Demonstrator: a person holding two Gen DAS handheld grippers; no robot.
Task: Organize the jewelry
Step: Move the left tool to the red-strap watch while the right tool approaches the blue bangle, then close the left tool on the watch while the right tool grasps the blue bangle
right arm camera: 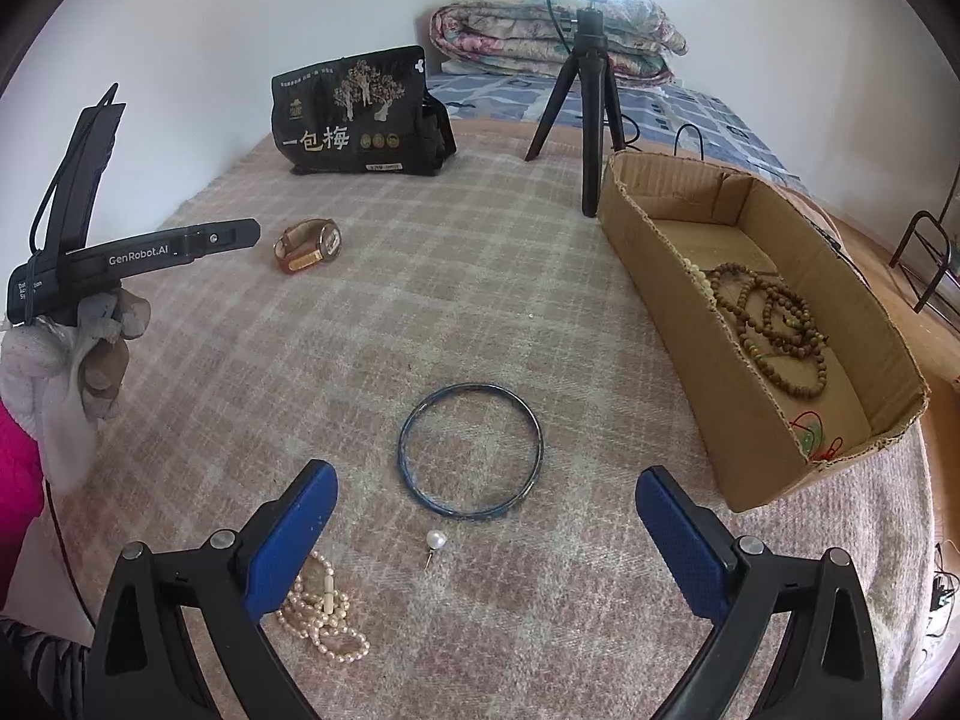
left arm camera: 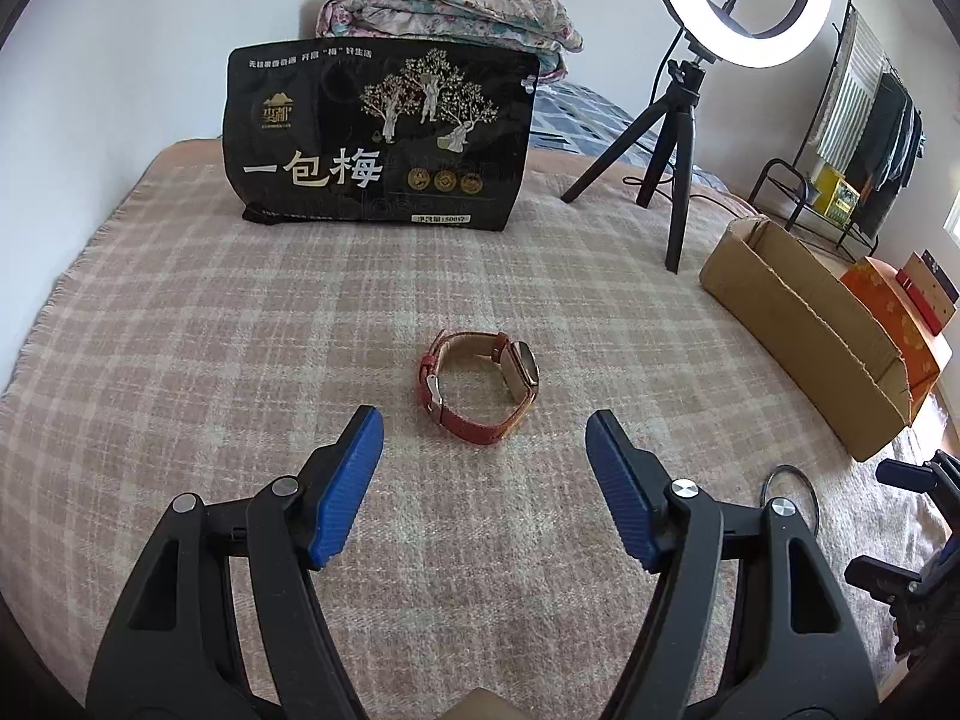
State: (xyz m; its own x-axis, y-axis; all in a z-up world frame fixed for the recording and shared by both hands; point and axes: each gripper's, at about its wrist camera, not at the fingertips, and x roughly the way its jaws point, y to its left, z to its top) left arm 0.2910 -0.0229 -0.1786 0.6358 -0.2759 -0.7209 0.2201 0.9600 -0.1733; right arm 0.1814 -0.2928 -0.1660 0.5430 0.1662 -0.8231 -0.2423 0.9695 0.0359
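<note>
Left gripper [left arm camera: 485,420] fingers apart, near red-strap watch [left arm camera: 478,387]. Right gripper [right arm camera: 486,477] fingers apart, flanking dark bangle [right arm camera: 471,450]; cardboard box [right arm camera: 714,360] beside bangle.

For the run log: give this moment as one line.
left gripper: open, facing watch | right gripper: open, over bangle | pearl pin, pearl strand on blanket | wooden beads in cardboard box

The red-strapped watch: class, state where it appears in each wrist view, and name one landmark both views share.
Left wrist view: the watch lies on the plaid blanket at centre, just beyond the open left gripper.
Right wrist view: the watch lies upper left, far from the open right gripper.
Shared landmark: the black snack bag.
</note>
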